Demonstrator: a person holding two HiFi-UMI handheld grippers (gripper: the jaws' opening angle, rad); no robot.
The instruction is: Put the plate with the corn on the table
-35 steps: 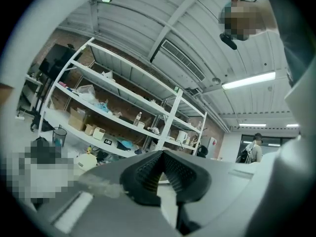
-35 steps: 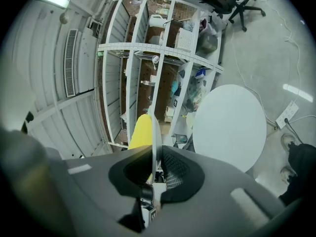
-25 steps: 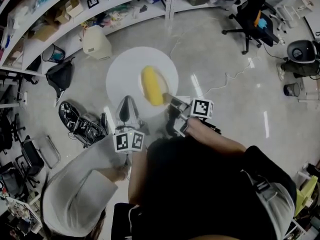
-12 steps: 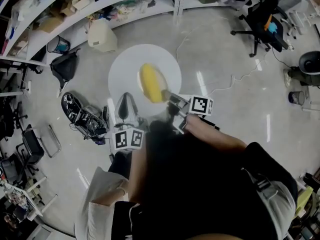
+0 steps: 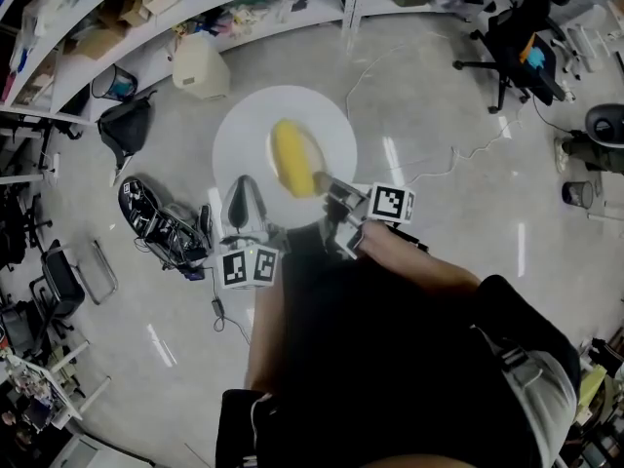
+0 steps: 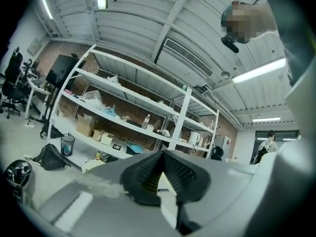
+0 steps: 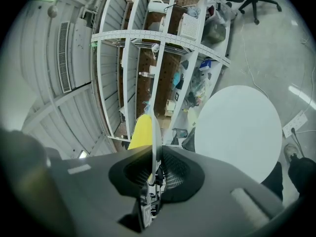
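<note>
the right tongs are clamped on the rim of the plate, which hangs in the air with the corn lying on it. the left tongs are closed on nothing, just beside its near rim. a round white tabletop seems to sit below. best to hold the plate level so the corn cannot roll, and lower it slowly. around: glossy grey floor, metal shelving, an office chair.
</note>
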